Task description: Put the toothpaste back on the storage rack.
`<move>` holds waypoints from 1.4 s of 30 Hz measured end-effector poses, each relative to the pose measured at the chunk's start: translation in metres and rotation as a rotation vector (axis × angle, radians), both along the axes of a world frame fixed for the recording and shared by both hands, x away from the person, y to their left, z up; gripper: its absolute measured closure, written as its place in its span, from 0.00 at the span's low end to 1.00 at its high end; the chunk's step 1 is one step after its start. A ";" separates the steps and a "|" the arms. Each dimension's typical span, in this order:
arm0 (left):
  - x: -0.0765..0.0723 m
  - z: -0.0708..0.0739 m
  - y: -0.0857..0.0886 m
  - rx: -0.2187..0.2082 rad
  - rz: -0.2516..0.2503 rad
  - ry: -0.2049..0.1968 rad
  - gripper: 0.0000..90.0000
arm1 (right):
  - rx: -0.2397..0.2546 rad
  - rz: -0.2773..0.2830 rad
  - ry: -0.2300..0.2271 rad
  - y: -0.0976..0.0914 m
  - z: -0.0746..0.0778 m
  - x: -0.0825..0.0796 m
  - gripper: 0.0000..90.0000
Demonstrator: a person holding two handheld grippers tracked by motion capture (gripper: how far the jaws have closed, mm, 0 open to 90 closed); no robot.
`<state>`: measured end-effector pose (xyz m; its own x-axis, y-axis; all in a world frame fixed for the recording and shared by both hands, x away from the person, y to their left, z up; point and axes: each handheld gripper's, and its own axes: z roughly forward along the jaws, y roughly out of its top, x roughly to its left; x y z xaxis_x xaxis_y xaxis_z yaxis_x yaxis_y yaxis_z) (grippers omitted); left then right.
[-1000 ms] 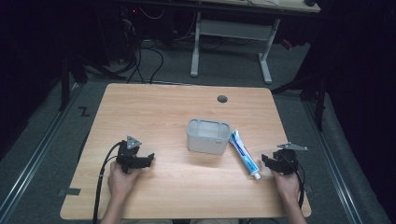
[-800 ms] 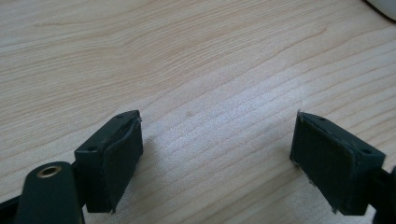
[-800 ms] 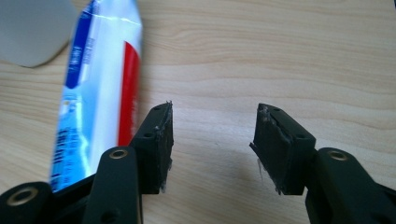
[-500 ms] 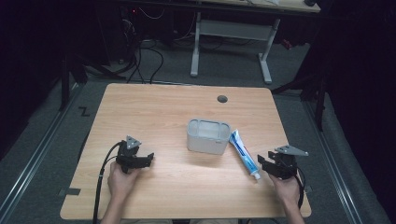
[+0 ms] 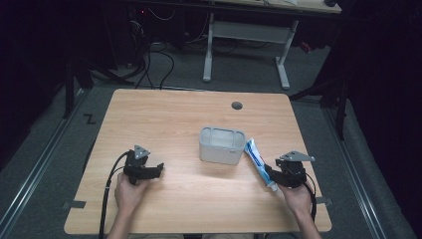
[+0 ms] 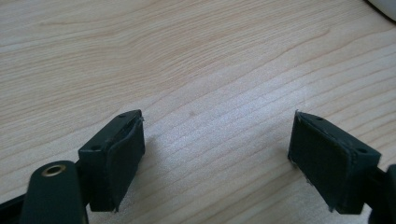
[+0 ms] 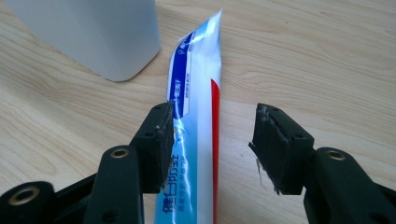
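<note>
- We have our right gripper (image 5: 276,174) at the lower, cap end of the toothpaste tube (image 5: 257,158); in the right gripper view the tube (image 7: 196,140) runs up between the two black jaws, which have just been closing around it; the left pad looks to be at the tube's edge while the right pad stands clear with bare wood showing in the gap, so we judge the jaws to be apart and the grip not yet made.
- The tube lies flat on the wooden table (image 5: 164,124), just to the right of the grey bin (image 5: 222,145), its crimped end close beside the bin's corner; whether the two touch we cannot tell.
- The bin (image 7: 93,32) looks empty as far as the high view shows; nothing has gone into it.
- Our left gripper (image 5: 152,171) waits well apart from the bin on the left of the table; in the left gripper view its jaws stand wide apart with only bare table (image 6: 196,70) between them.
- By our judgement the work is at its very start: the approach to the tube is done; still left are closing fully on it, lifting it, carrying it over the bin, and letting it go inside, if the bin is indeed where it belongs.
</note>
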<state>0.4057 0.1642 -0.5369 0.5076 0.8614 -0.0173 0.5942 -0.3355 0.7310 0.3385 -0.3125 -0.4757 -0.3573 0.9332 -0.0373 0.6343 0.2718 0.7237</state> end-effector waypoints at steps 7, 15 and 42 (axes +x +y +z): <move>0.000 0.000 0.000 0.000 0.002 0.000 0.21 | -0.022 0.049 0.030 0.018 0.003 0.014 0.51; 0.000 0.000 0.001 0.000 0.007 -0.003 0.22 | -0.088 0.071 0.072 0.039 0.000 0.033 0.49; -0.001 0.000 0.001 0.000 0.012 -0.004 0.22 | -0.164 -0.016 0.173 0.052 -0.024 0.079 0.51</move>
<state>0.4052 0.1649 -0.5368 0.4972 0.8675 -0.0150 0.5953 -0.3285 0.7333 0.4172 -0.2606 -0.5001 -0.3566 0.9254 -0.1286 0.7501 0.3657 0.5510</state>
